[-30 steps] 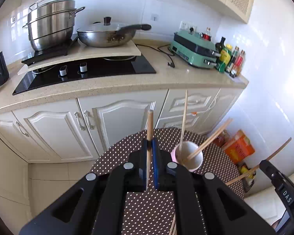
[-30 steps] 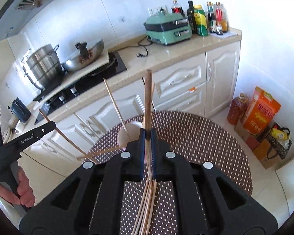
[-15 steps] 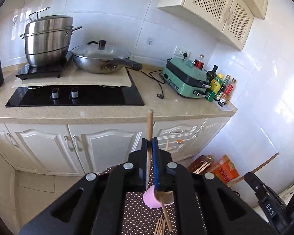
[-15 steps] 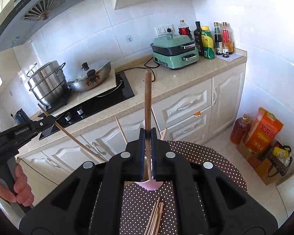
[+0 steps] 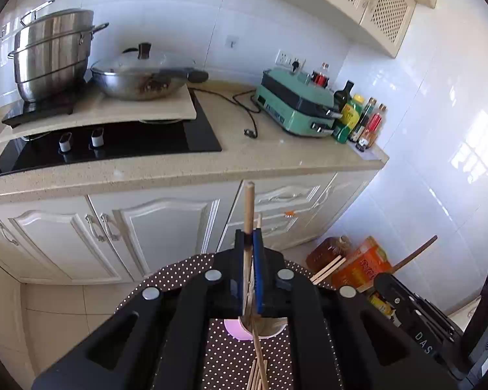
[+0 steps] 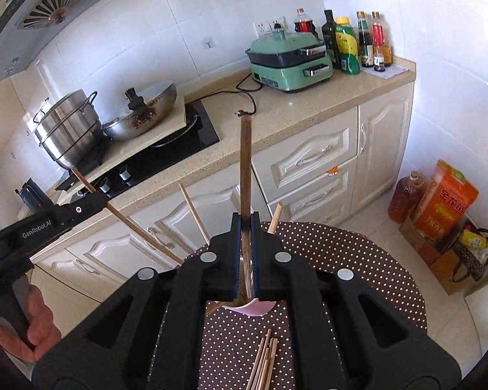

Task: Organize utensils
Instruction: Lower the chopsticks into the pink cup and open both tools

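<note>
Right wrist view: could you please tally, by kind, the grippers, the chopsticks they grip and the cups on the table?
Grippers: 2, the right gripper and the left gripper
Gripped chopsticks: 2, the dark chopstick and the light chopstick
Cups: 1, the pink cup
Total: 5

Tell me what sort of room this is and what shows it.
A home kitchen, most likely: a black cooktop set in the counter with a steel stockpot and lidded wok, plus a green electric cooker beside sauce bottles.
</note>
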